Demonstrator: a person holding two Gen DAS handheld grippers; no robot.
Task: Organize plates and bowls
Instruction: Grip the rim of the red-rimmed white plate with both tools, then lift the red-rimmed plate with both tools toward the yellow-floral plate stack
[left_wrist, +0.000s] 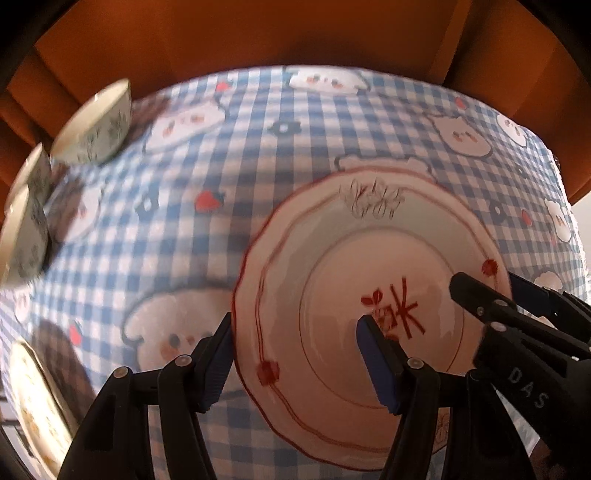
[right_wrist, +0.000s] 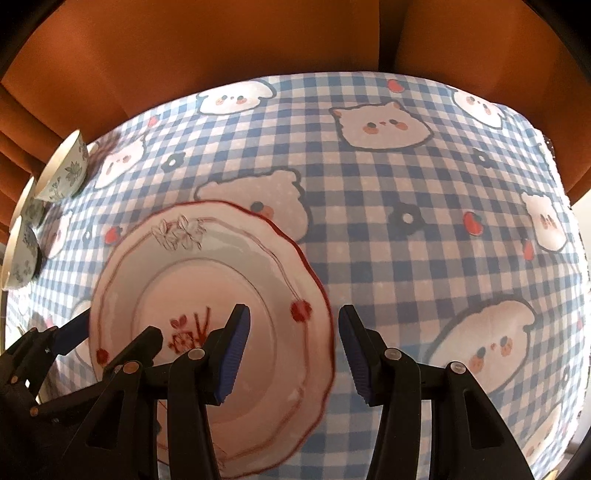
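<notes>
A white plate with a red scalloped rim (left_wrist: 332, 236) lies on the checked tablecloth; it also shows in the right wrist view (right_wrist: 207, 266). My left gripper (left_wrist: 295, 354) is open, its fingers straddling the plate's left rim. My right gripper (right_wrist: 291, 350) is open, its fingers straddling the plate's right rim; it shows at the right in the left wrist view (left_wrist: 491, 291). Three floral bowls stand at the far left: one (left_wrist: 96, 129), another (left_wrist: 37, 177) and a third (left_wrist: 26, 240).
The blue checked tablecloth (right_wrist: 406, 177) with cartoon animals covers the table. Another patterned plate (left_wrist: 33, 406) lies at the lower left. Orange-brown chair backs (right_wrist: 221, 55) stand beyond the table's far edge.
</notes>
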